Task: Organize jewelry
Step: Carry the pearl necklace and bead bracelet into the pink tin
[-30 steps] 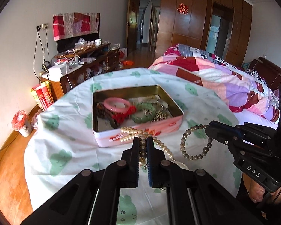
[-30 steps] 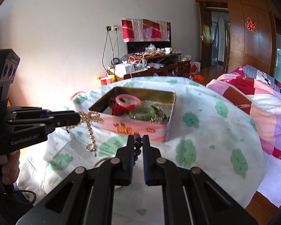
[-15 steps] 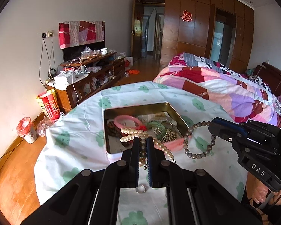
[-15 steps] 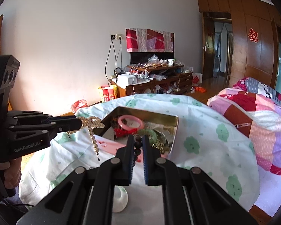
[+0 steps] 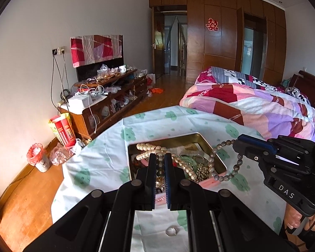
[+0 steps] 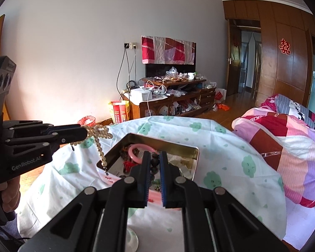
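A pink tin box (image 5: 217,156) (image 6: 196,155) holds a pink bangle (image 6: 134,150), green beads and other jewelry on a table with a white, green-patterned cloth (image 5: 107,159). My left gripper (image 5: 160,157) is shut on a pearl necklace (image 5: 149,149) and holds it above the tin; it also shows in the right wrist view (image 6: 98,133). My right gripper (image 6: 153,157) is shut on a grey bead bracelet (image 5: 226,163) that hangs over the tin's right edge. Dark beads (image 6: 154,161) show between its fingers.
A small glass dish (image 6: 132,240) sits on the cloth near me. A bed with a patchwork quilt (image 5: 252,105) is at the right. A cluttered wooden cabinet (image 5: 107,100) stands against the far wall, with a red bin (image 5: 36,157) on the wooden floor.
Both grippers have risen and moved forward with their strings of beads. They went from in front of the tin to above it. The pearls now hang over the tin's inside.
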A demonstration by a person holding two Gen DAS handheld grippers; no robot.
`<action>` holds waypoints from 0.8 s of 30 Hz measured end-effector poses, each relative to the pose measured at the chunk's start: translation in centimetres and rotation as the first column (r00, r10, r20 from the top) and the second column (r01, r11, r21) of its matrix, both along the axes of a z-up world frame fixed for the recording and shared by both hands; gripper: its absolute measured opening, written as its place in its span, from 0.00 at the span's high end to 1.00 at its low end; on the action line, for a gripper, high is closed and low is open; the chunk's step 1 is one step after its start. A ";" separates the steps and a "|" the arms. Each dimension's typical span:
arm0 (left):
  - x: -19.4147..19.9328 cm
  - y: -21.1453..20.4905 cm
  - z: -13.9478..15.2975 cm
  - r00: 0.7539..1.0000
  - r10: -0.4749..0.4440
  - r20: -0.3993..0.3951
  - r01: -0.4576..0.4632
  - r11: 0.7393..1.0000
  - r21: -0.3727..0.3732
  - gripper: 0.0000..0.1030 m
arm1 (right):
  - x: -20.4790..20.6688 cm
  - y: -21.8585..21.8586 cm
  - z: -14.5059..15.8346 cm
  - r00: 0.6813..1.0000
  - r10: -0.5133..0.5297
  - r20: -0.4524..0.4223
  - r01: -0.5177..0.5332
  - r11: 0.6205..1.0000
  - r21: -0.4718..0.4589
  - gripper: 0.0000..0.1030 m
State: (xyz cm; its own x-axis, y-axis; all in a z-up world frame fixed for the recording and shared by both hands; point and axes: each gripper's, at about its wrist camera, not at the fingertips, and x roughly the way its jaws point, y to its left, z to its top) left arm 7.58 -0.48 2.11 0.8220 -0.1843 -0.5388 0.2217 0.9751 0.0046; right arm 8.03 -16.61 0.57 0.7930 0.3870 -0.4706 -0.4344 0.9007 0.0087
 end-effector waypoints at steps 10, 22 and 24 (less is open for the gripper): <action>2.1 -0.3 0.2 1.000 0.010 0.011 -0.010 0.999 0.040 0.94 | 1.8 0.5 0.0 1.000 -0.005 -0.003 0.004 1.000 -0.016 0.90; 4.0 -0.9 -0.5 1.000 0.024 -0.002 -0.023 0.998 0.064 0.94 | 4.5 1.1 -0.5 0.999 -0.024 -0.022 0.023 0.999 -0.041 0.90; 4.2 -1.0 -0.6 1.000 0.021 -0.004 -0.020 0.998 0.067 0.94 | 4.9 1.3 -0.6 0.999 -0.026 -0.027 0.025 0.999 -0.047 0.90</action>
State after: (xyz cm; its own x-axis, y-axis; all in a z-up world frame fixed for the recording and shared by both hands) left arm 11.78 -1.52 1.54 0.8228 -0.1306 -0.5532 0.2017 0.9770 0.0692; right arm 12.95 -15.35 -0.06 0.7886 0.3439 -0.5097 -0.4118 0.9110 -0.0223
